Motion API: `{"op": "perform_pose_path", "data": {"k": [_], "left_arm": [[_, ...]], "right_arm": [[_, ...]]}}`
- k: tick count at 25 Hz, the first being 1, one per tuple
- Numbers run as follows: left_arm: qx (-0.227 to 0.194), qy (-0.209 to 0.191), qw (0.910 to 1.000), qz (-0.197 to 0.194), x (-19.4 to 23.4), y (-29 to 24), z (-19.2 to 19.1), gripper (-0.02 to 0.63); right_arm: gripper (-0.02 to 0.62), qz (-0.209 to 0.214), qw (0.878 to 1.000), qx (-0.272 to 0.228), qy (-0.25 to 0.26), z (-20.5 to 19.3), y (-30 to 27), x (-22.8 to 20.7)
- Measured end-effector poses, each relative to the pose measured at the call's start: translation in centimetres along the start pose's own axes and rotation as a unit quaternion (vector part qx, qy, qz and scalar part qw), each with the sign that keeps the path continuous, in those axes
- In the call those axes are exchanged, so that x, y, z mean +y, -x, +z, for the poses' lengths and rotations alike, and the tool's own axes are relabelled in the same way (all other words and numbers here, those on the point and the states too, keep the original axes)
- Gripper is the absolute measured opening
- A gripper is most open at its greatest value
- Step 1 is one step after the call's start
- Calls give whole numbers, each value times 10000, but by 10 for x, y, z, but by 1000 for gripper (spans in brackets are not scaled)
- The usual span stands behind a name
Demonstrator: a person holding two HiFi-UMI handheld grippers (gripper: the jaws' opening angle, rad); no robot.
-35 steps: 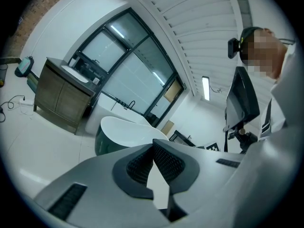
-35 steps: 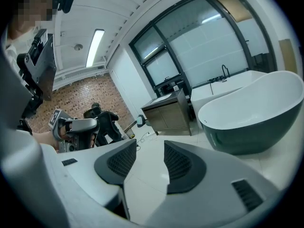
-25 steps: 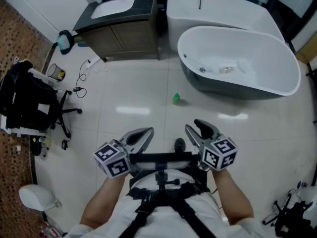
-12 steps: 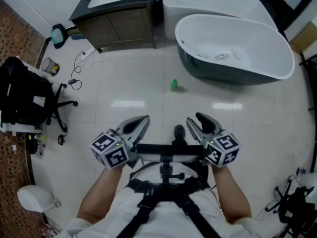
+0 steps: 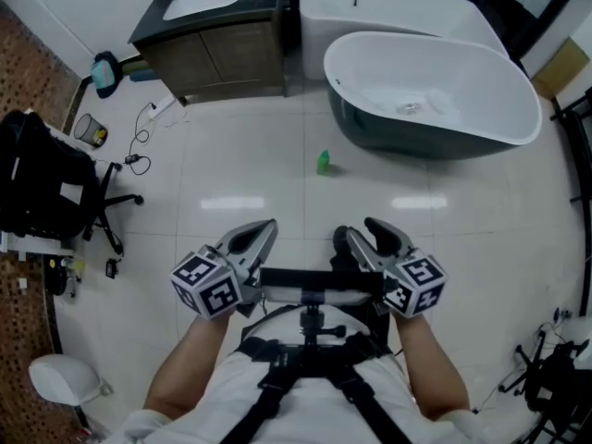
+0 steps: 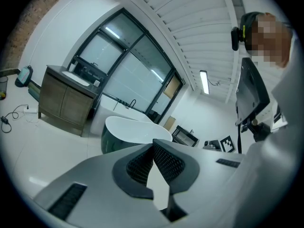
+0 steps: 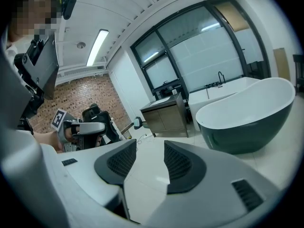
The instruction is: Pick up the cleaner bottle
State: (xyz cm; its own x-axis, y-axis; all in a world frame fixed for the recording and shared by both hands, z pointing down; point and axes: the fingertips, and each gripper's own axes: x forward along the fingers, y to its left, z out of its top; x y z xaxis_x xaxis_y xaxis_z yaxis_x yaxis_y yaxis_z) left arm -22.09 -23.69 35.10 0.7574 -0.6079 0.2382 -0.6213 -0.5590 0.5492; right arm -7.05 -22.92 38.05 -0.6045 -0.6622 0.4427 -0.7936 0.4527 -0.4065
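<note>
Risk, head view: the green bottle [image 5: 323, 163] was seen on the floor [image 5: 259, 155] near the bathtub [image 5: 398, 141]. Left gripper view: the left gripper [image 6: 153, 145] was clenched, empty. Right gripper view: the right gripper [image 7: 150, 151] was parted, empty. The bottle could be toppled if met by shut jaws.

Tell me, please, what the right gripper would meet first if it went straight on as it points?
Likely the bare floor: only tiles show ahead of the right gripper, the cabinet far behind them; depth is unclear.
</note>
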Motion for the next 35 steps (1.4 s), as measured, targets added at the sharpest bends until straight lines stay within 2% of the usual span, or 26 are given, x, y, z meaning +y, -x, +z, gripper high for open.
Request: {"op": "perform_pose_path", "data": {"k": [7, 17, 25, 26, 29, 35], "left_arm": [[21, -70, 9993, 354, 20, 1, 0, 0], [94, -59, 9968, 794, 52, -21, 4, 0], [478, -82, 9963, 709, 59, -65, -13, 0], [500, -57, 9964, 688, 60, -71, -15, 8], [587, 15, 9964, 618, 63, -90, -21, 91], [790, 71, 9951, 597, 72, -130, -35, 91]], "right_arm": [[176, 167, 9998, 39, 112, 11, -21, -3], [176, 241, 9996, 111, -4, 32, -44, -26], [176, 145, 9987, 348, -350, 18, -46, -60], [176, 136, 9985, 370, -369, 16, -47, -65], [176, 88, 9982, 446, -397, 12, -50, -82], [176, 20, 9971, 635, -411, 6, -60, -116]]}}
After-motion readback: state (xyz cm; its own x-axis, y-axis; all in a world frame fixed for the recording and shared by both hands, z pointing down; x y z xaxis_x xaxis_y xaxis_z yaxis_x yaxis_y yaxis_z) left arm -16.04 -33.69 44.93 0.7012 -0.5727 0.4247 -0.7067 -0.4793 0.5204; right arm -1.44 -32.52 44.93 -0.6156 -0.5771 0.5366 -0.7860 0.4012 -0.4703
